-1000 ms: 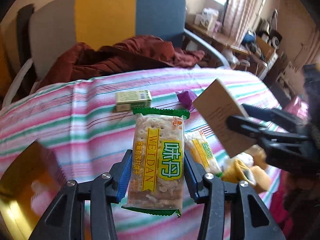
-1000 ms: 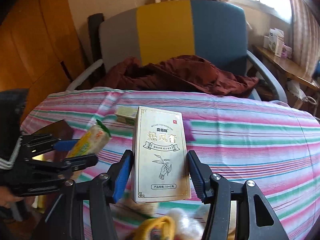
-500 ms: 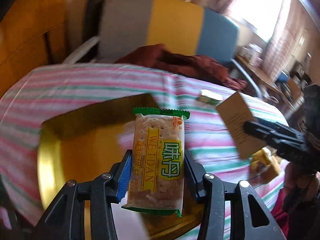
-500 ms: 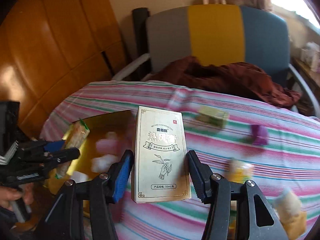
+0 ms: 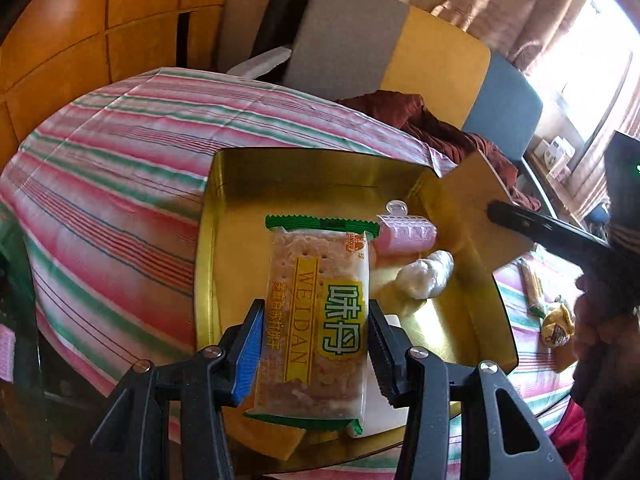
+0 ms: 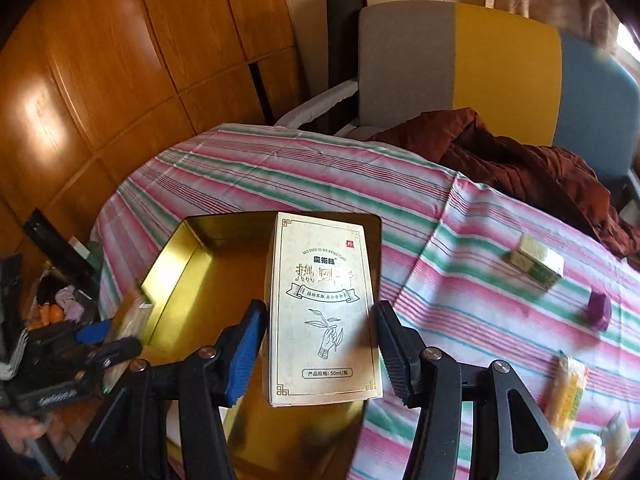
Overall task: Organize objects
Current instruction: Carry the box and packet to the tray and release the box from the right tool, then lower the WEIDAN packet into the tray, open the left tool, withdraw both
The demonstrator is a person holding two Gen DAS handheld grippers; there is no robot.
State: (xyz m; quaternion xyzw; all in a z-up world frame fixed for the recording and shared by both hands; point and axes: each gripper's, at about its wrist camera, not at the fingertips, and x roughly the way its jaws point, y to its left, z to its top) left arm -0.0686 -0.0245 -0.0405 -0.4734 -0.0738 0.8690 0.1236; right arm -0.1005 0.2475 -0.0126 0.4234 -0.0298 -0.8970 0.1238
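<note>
My left gripper is shut on a green-edged cracker packet and holds it above the gold tin box. In the tin lie a pink roller and a white wrapped lump. My right gripper is shut on a cream carton with a hand drawing, over the tin's right side. The carton also shows from behind in the left wrist view. The left gripper with its packet shows in the right wrist view.
On the striped tablecloth right of the tin lie a small green box, a purple piece and a yellow snack packet. A chair with a dark red garment stands behind the table. Wood panelling is at left.
Both grippers have swung left from the table's middle to over the gold tin, each still holding its item. The tin's contents have come into view.
</note>
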